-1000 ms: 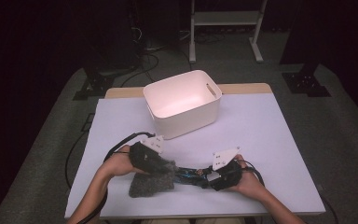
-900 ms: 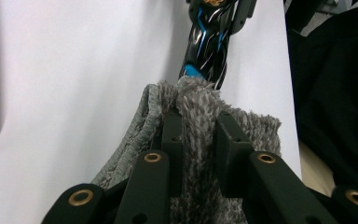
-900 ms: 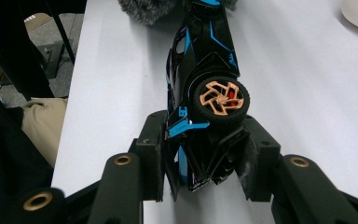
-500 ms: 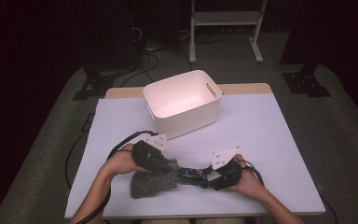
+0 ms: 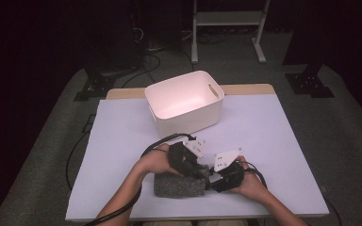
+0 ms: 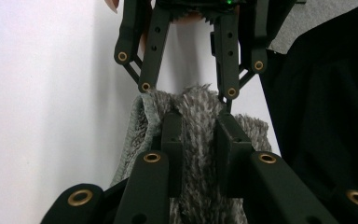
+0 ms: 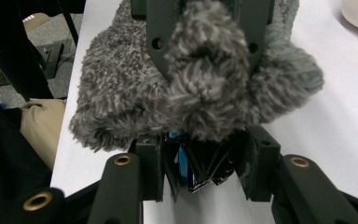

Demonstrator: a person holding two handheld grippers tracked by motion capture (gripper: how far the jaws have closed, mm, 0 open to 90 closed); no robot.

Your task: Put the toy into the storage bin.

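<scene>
Lower centre: left gripper (image 5: 199, 172) clenches fuzzy grey cloth pouch (image 5: 179, 186); right gripper (image 7: 200, 158) grasps dark flat items (image 7: 200, 170) at its mouth.

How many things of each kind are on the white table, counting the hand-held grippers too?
Grey fuzzy cloth: 1
White bin: 1
Grippers: 2, the left gripper and the right gripper, both clamped on the cloth
Total: 4

Around the white bin (image 5: 185, 102), bare table (image 5: 283, 141) lies open left, right and behind, while in front of it both grippers and the grey fuzzy cloth (image 5: 179, 186) crowd the near edge.
</scene>
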